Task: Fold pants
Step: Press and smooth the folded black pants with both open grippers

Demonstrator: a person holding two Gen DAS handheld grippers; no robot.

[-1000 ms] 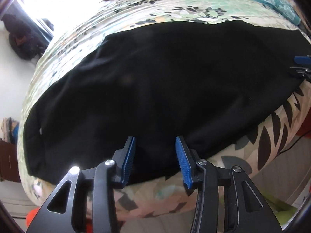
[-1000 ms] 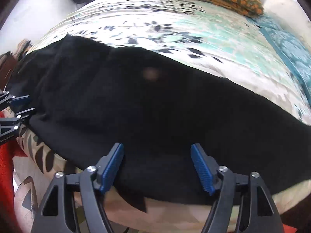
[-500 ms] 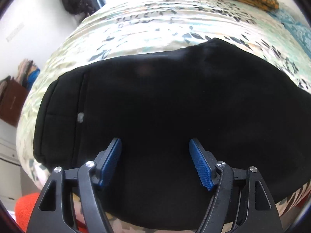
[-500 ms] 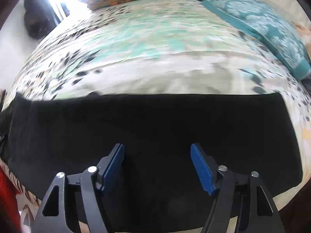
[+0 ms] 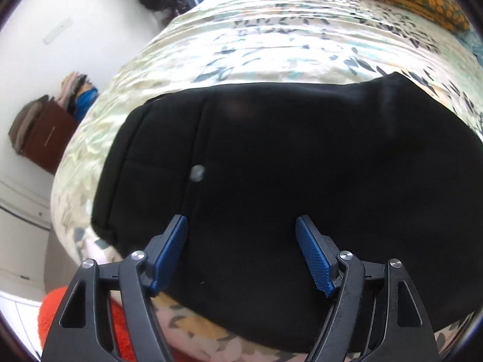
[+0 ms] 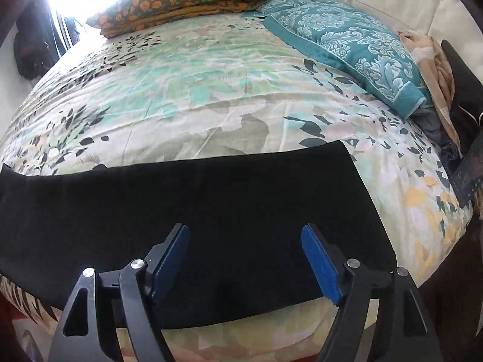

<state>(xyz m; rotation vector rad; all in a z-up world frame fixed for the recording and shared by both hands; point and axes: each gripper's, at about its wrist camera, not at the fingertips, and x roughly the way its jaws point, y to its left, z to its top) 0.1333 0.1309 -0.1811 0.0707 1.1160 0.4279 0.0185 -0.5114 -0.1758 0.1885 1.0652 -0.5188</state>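
Since a second ago both cameras have swung apart along the black pants [image 5: 302, 166]: the left tongs [image 5: 241, 253] have slid toward the waistband end, where the seam lines and the pale button [image 5: 197, 173] now show, and the right tongs [image 6: 246, 259] have ended up over the hem end. The pants lie flat on the floral bed [image 6: 211, 96], near its front edge and well away from the orange pillow [image 6: 181, 0]. Their long axis runs left to right across both views, so each hand sits over its own end and neither has to reach across. Both tongs are spread wide with nothing between the blue pads, hovering just above the cloth and pointing across the pants toward that pillow. I'd guess the next step is pinching an end to fold it over lengthwise.
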